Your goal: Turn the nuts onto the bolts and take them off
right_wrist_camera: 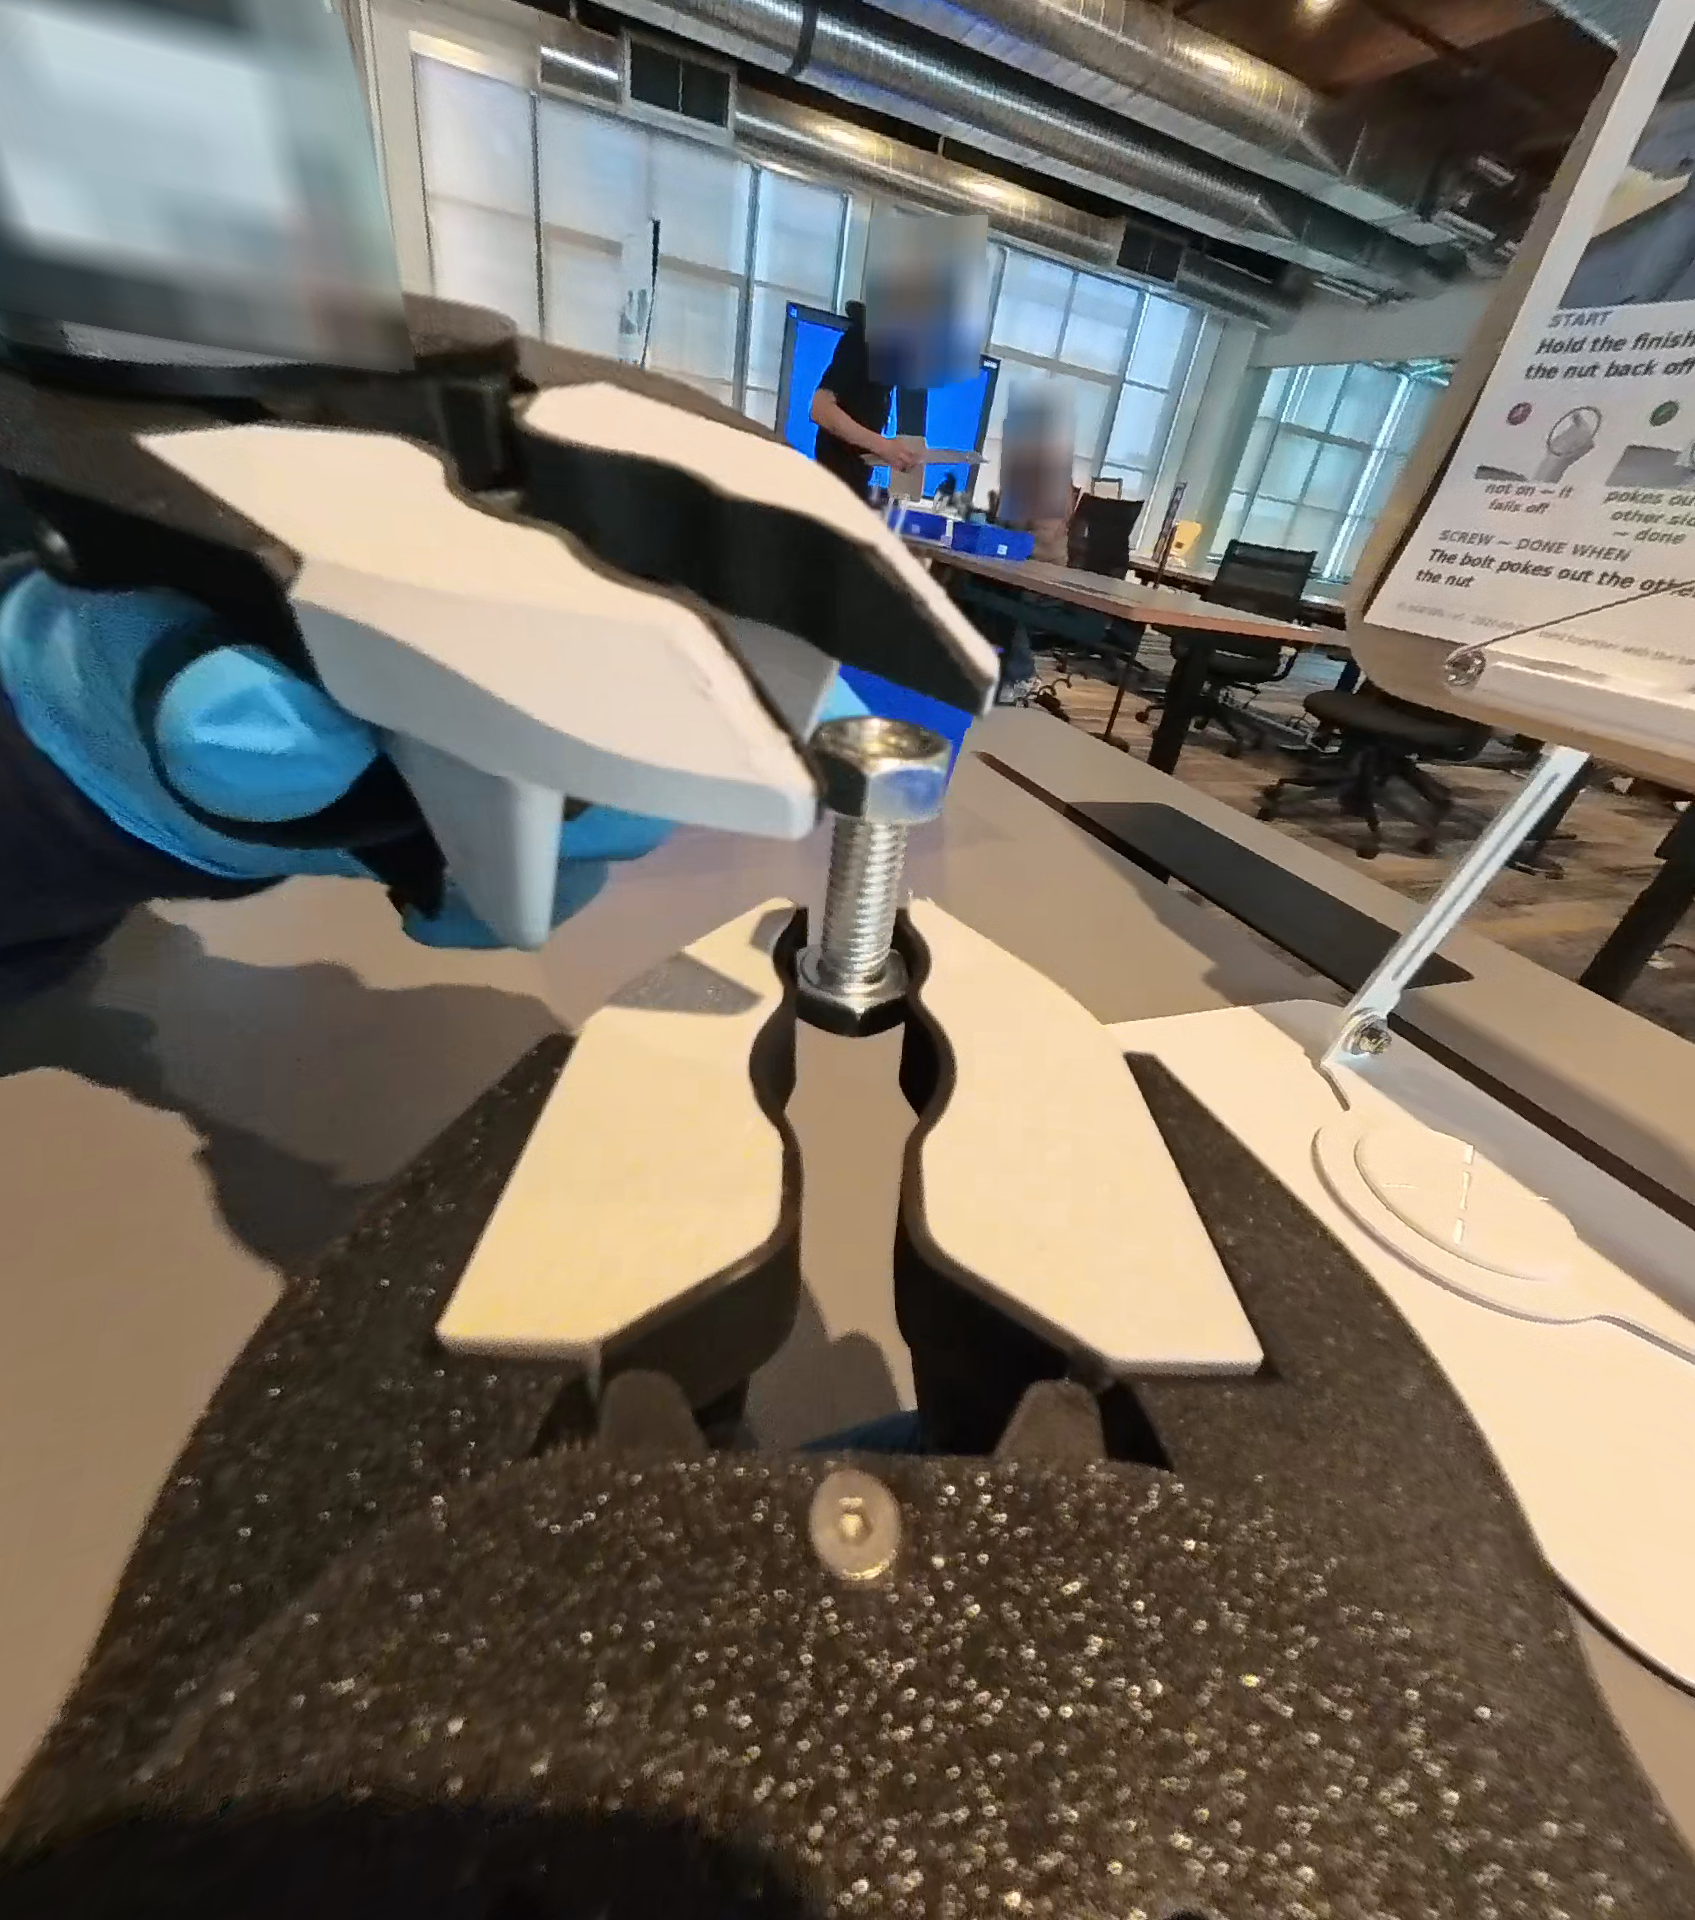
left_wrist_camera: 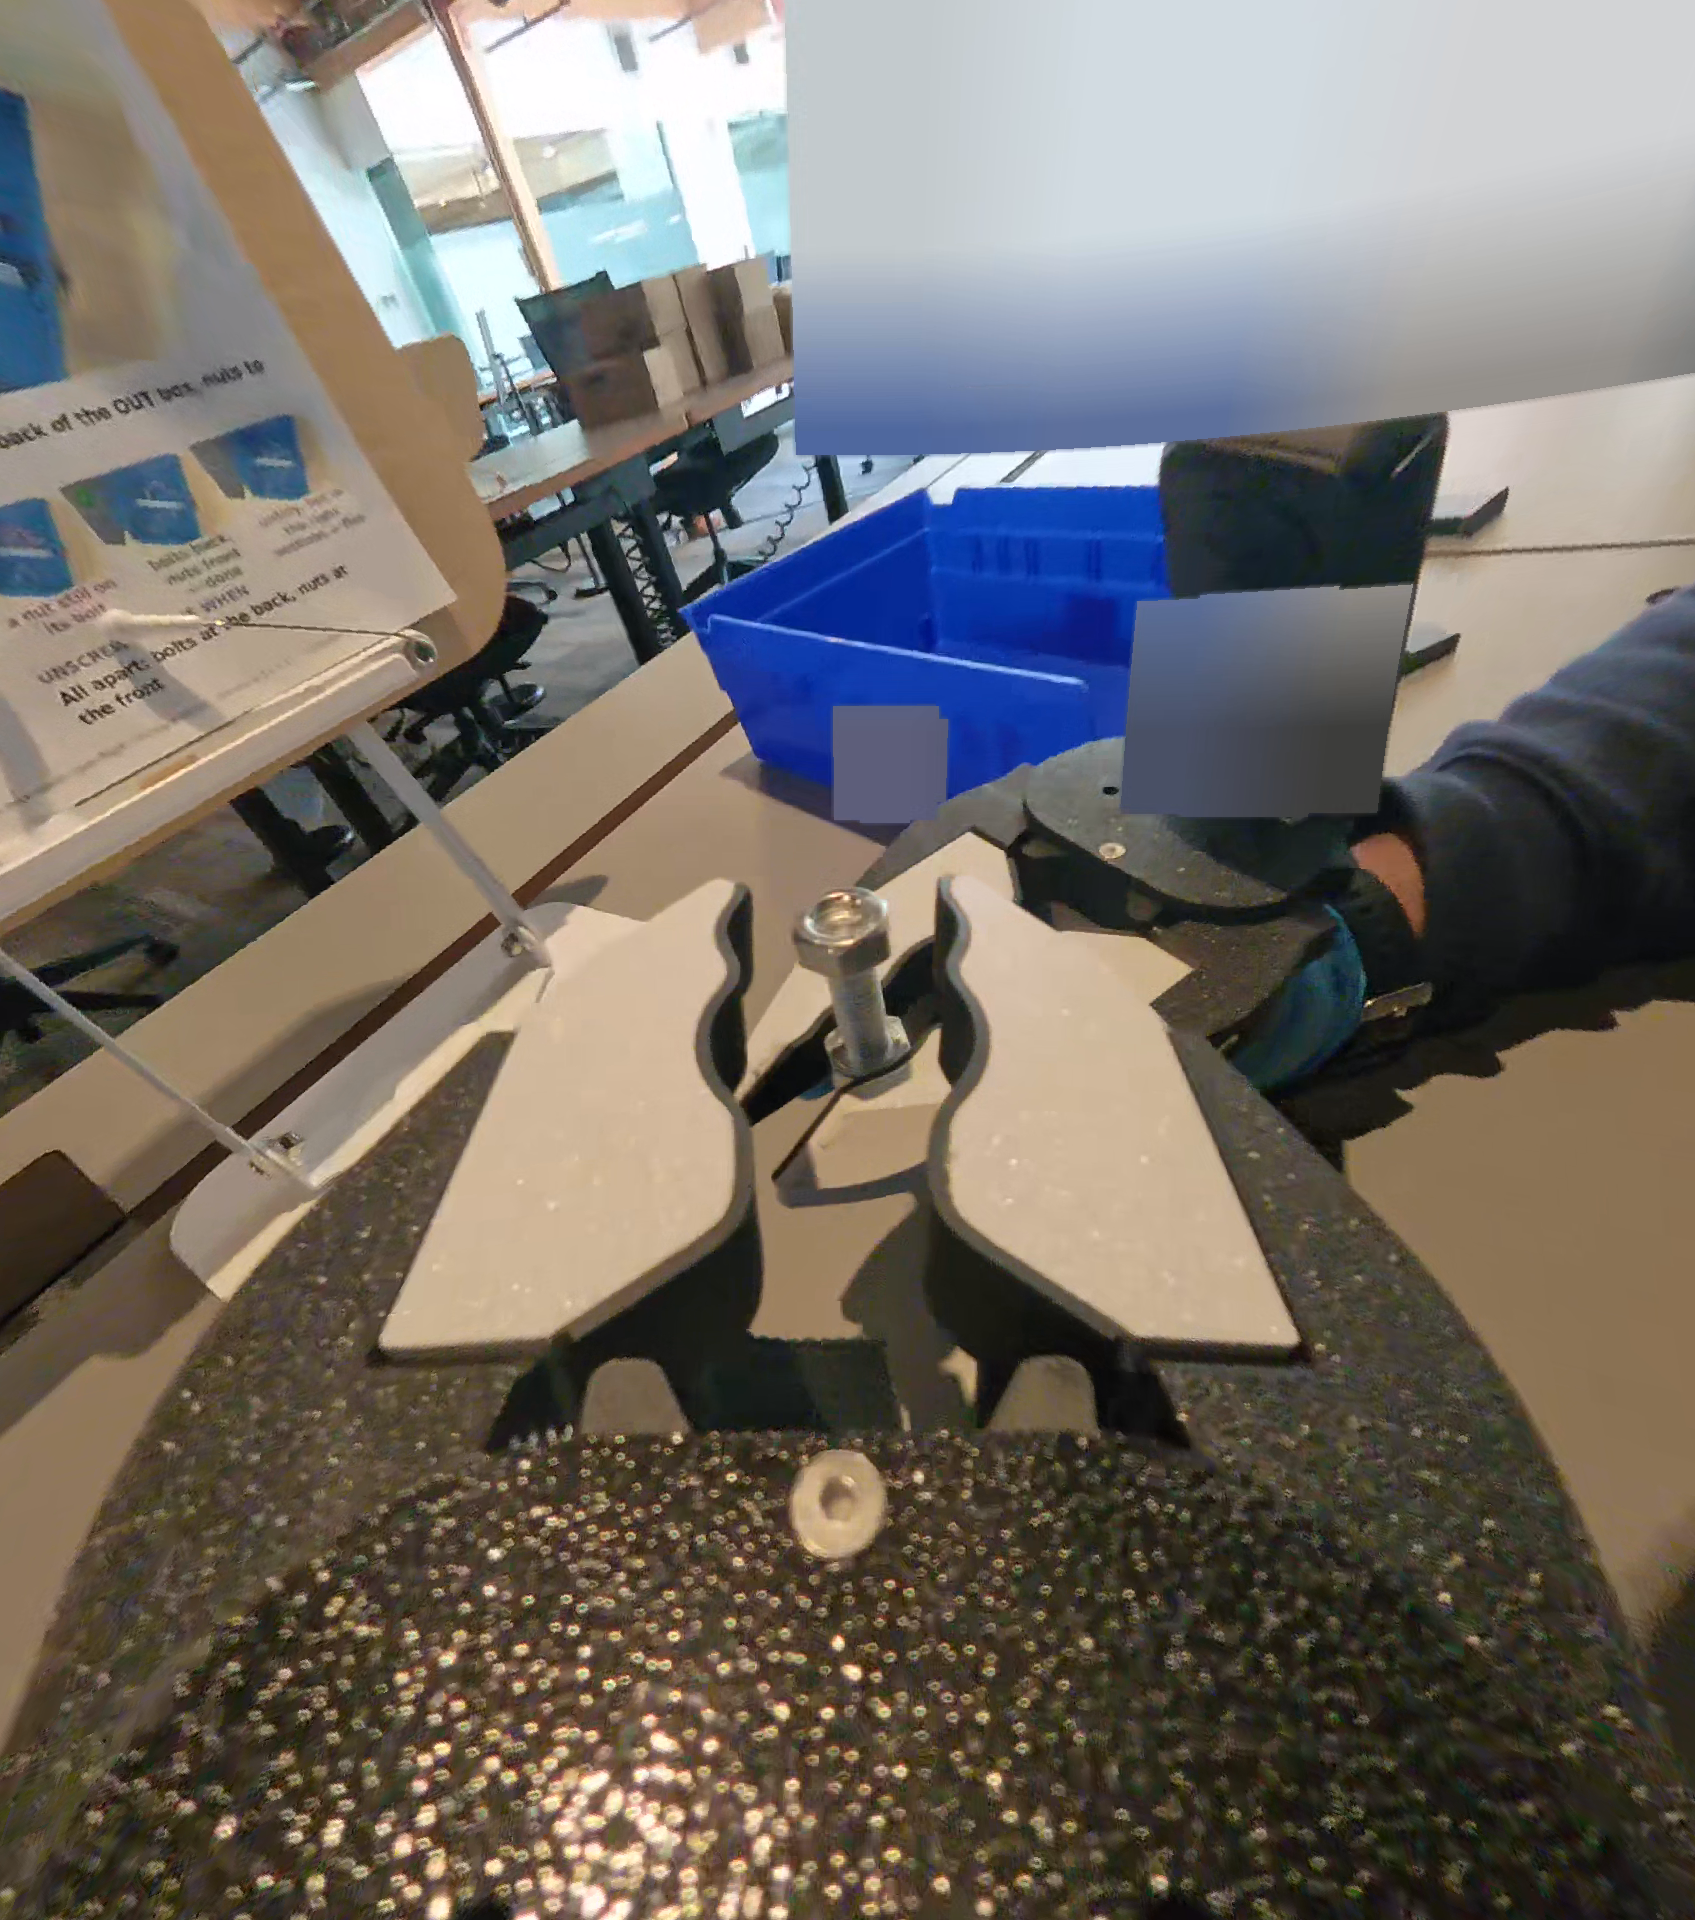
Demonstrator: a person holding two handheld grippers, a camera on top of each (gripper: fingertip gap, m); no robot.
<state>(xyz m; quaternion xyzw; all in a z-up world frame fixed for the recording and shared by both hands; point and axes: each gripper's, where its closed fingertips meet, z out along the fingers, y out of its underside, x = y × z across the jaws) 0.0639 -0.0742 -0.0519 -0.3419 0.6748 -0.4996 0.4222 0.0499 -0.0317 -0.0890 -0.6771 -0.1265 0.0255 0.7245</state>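
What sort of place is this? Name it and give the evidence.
Probably an open-plan office or workshop floor used for data collection: rows of long desks with black office chairs, exposed ceiling ducts, stacked cardboard boxes, and an instruction sheet propped beside the work table.

the instruction sheet (left_wrist_camera: 126, 436) at the upper left of the left wrist view runs off the frame edge; same deal with the one (right_wrist_camera: 1643, 416) at the upper right of the right wrist view; the blue bin (left_wrist_camera: 884, 644) is partly behind mosaic patches so can't see inside; the bolt (right_wrist_camera: 858, 914) bottom end sinks between the right hand-held gripper (right_wrist_camera: 848, 987) tips, head hidden; whether the left hand-held gripper (right_wrist_camera: 884, 727) pinches the nut (right_wrist_camera: 882, 779) or just touches it, can't tell
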